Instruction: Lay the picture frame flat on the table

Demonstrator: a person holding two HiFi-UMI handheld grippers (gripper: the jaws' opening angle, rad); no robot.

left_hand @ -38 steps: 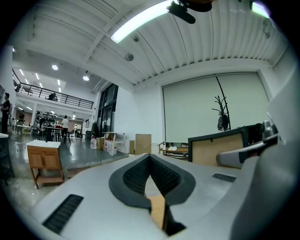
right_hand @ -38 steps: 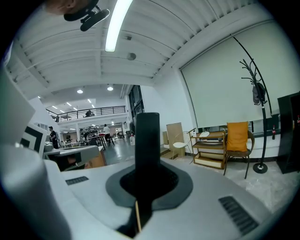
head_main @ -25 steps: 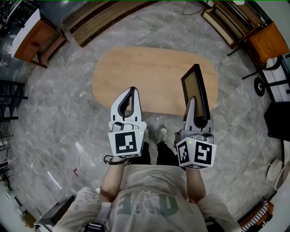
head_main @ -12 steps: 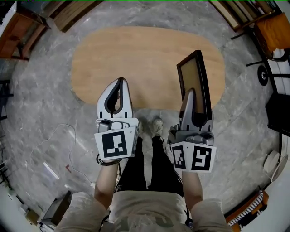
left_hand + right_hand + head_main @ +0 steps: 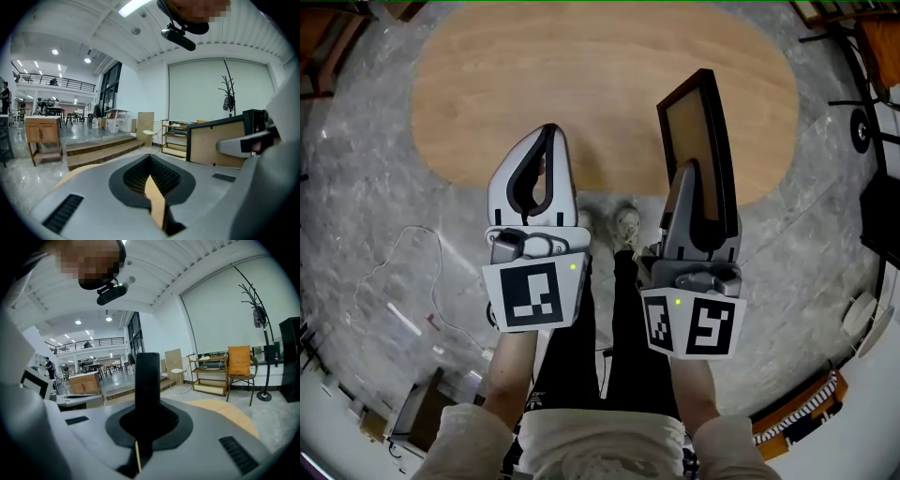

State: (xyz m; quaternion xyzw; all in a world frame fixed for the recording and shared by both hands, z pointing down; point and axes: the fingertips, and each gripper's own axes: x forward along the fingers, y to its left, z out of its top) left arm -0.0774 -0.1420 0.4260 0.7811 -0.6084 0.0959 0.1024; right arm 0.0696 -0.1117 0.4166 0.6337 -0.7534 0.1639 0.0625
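Slippage is the main danger: the right gripper (image 5: 692, 176) pinches the picture frame (image 5: 694, 117) by one thin edge, upright above the near rim of the wooden table (image 5: 581, 75). It could swing or strike the rim. The left gripper (image 5: 546, 133) has its jaws together, empty.

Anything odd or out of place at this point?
Nothing spilled or damaged. The picture frame stands on edge, clamped in the right gripper, not yet flat on the table; the left gripper is empty.
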